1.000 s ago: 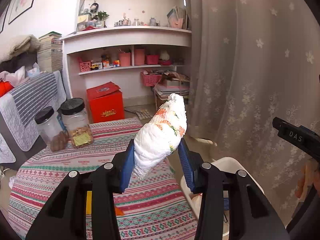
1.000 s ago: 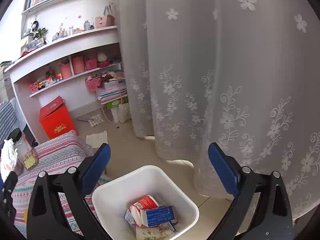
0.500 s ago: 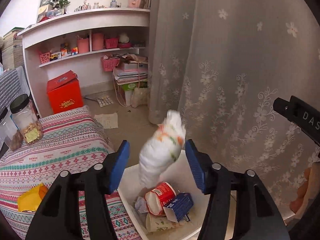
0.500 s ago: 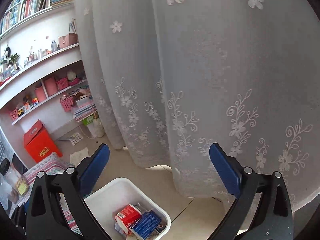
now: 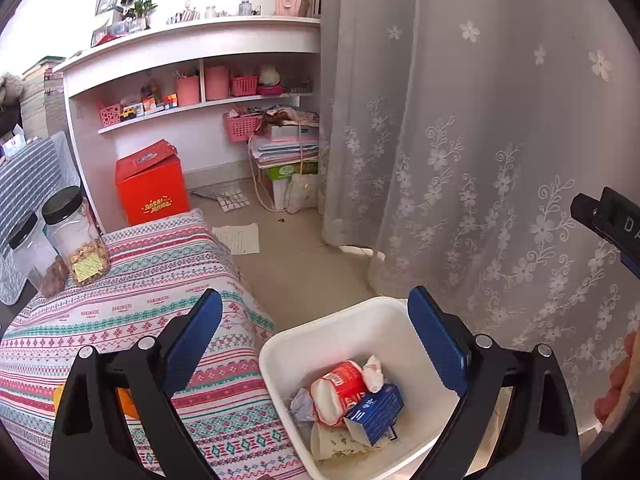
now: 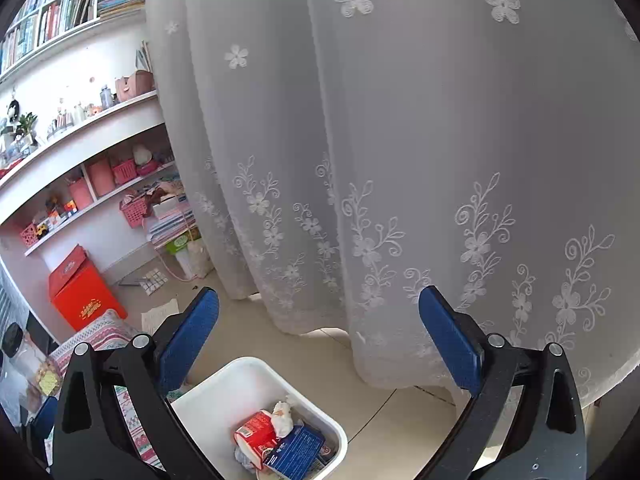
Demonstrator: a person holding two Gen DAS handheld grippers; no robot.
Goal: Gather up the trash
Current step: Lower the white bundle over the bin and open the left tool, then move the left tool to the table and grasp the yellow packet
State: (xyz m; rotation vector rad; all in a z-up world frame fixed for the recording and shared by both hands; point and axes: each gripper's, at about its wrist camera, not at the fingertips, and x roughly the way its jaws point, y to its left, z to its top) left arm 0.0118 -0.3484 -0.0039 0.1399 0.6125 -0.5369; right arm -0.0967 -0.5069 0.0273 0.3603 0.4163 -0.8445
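My left gripper hangs above the white bin on the floor. Its jaws are opening wide and nothing is between them. A crumpled white wad lies in the bin on a red cup and a blue carton. My right gripper is open and holds nothing; it sits above and behind the bin, where the wad shows again. A yellow-orange scrap lies on the striped tablecloth, partly hidden by my left finger.
Two black-lidded jars stand at the table's far left. A lace curtain hangs close behind the bin. A red box, loose papers and shelves are beyond on the floor. A hand shows at the right edge.
The left gripper moved right from over the table to above the bin and opened; the white wad fell from it into the bin. The right gripper's view swung toward the curtain.
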